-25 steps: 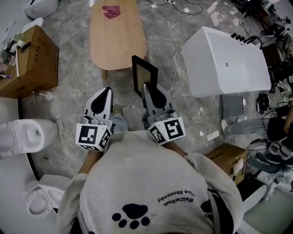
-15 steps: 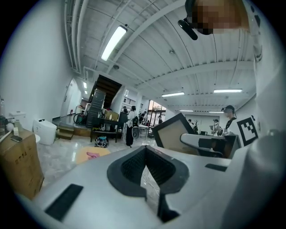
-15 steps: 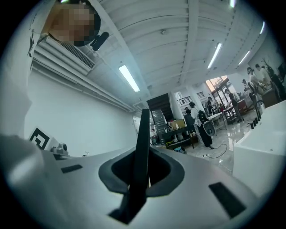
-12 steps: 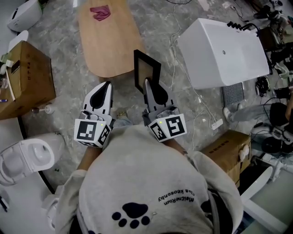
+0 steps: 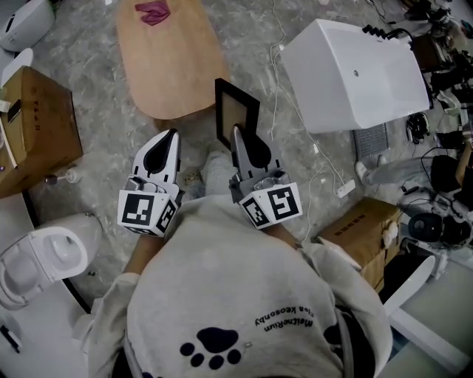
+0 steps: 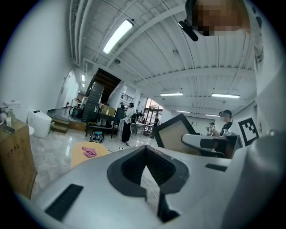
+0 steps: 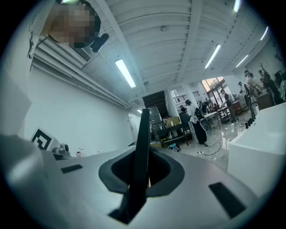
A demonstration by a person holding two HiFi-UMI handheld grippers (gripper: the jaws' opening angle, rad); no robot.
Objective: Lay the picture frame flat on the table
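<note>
My right gripper (image 5: 239, 142) is clamped on the lower edge of the picture frame (image 5: 237, 112), holding it upright in the air just beside the near end of the wooden table (image 5: 171, 70). My left gripper (image 5: 168, 142) sits alongside, jaws closed tight on nothing.

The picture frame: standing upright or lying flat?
Upright: the picture frame stands on edge in the right gripper, off the wooden table.

picture frame (image 5: 238, 112): black rim, tan panel | counter (image 5: 177, 74): pale wood | cloth (image 5: 153, 12): pink | left tool (image 5: 170, 136), right tool (image 5: 236, 134): grey shells, black-and-white square markers | floor (image 5: 103, 96): grey marbled | sweatshirt (image 5: 244, 295): grey, black paw print | box (image 5: 37, 125): brown cardboard
</note>
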